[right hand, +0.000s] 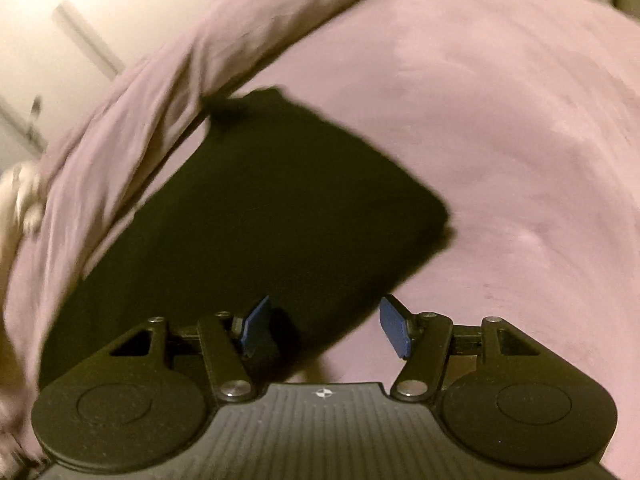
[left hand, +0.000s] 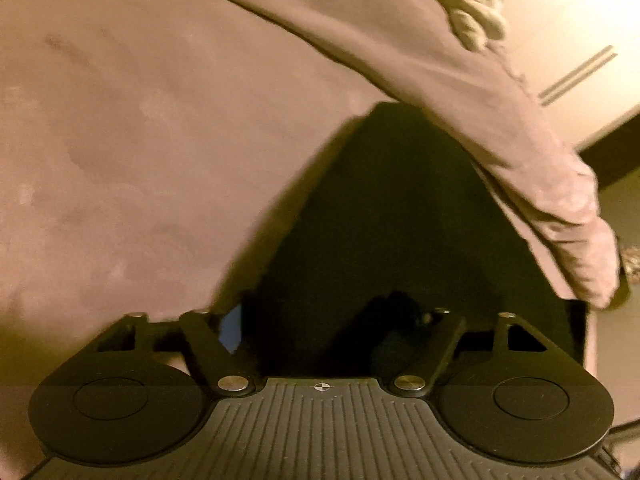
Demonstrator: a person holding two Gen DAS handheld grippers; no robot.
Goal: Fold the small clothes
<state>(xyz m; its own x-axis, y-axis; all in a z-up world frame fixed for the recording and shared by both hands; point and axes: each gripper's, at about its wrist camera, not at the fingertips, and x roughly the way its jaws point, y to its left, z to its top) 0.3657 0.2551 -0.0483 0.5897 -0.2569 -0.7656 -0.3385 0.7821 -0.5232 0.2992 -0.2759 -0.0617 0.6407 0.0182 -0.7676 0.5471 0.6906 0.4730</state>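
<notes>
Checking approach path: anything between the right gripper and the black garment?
Nothing visible. The right gripper stands open right over the near edge of the black garment, which lies on the pink sheet. A bunched pink fold borders its far side only.

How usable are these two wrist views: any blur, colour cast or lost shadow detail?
Left wrist: yellowish dim light, the black garment reads as a featureless dark patch, the left gripper barely separable from it. Right wrist: motion blur smears the pink sheet edges.

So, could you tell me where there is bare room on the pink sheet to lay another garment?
Free: the smooth pink sheet beside the flat black garment. Crowded: the bunched pink fold along the garment's other edge.
</notes>
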